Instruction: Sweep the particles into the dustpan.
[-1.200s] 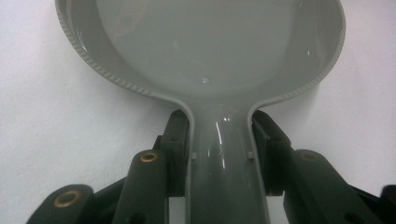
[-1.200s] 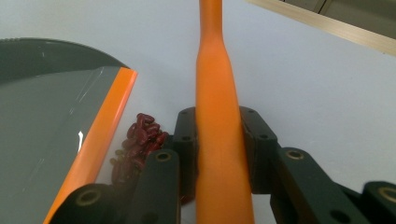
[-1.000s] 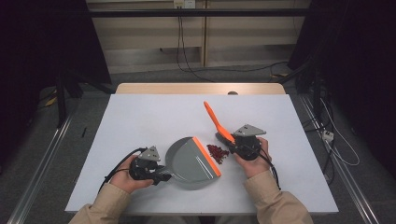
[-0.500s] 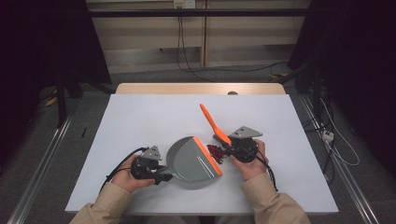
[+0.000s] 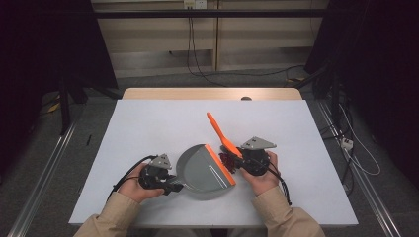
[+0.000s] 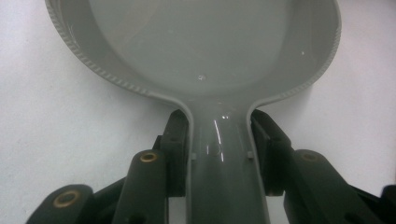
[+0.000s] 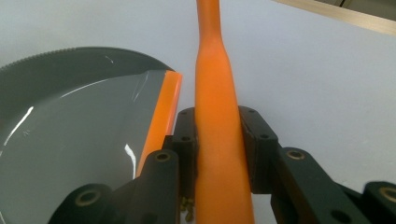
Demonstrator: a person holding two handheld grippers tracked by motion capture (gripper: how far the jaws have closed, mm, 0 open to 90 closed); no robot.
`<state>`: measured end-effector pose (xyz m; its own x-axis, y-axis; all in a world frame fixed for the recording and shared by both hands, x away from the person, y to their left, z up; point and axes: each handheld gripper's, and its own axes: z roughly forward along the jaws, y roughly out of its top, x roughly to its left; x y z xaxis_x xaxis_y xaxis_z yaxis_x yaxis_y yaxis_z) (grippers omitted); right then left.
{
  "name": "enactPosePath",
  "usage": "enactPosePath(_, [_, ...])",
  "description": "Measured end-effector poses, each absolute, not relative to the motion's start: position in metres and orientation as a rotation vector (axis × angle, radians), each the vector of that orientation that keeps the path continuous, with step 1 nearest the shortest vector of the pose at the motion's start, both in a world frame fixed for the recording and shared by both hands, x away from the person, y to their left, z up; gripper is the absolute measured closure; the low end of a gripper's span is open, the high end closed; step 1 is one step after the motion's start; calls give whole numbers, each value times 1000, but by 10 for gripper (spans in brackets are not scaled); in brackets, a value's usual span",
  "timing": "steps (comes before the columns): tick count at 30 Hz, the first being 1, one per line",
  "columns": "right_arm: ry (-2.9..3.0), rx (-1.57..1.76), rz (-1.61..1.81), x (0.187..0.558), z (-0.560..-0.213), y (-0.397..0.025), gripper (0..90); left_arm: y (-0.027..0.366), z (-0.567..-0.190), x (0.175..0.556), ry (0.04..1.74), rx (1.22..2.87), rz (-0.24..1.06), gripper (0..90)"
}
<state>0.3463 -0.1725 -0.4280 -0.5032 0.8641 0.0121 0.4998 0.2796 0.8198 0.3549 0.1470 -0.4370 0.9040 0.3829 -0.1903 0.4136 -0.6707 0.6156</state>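
While our left gripper (image 6: pixel 219 154) clamps the grey dustpan (image 5: pixel 205 170) at lower centre by its handle, our right gripper (image 7: pixel 219 140) clamps the orange brush (image 5: pixel 221 132). Since a second ago, we have brought the brush closer to the pan's orange lip (image 5: pixel 220 164).

no readable text, labels, brands, numbers or signs on anything in view

From my feed the high view looks down over the whole table (image 5: pixel 148 123), while both gripper views sit super close, sharing the grey dustpan (image 6: pixel 205 42).
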Motion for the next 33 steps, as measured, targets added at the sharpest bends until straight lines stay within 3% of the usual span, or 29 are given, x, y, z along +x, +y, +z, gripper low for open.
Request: enactPosePath(33, [2090,1216,1226,335,-422,-118,712,147,-436,354,569,2380,-51,630])
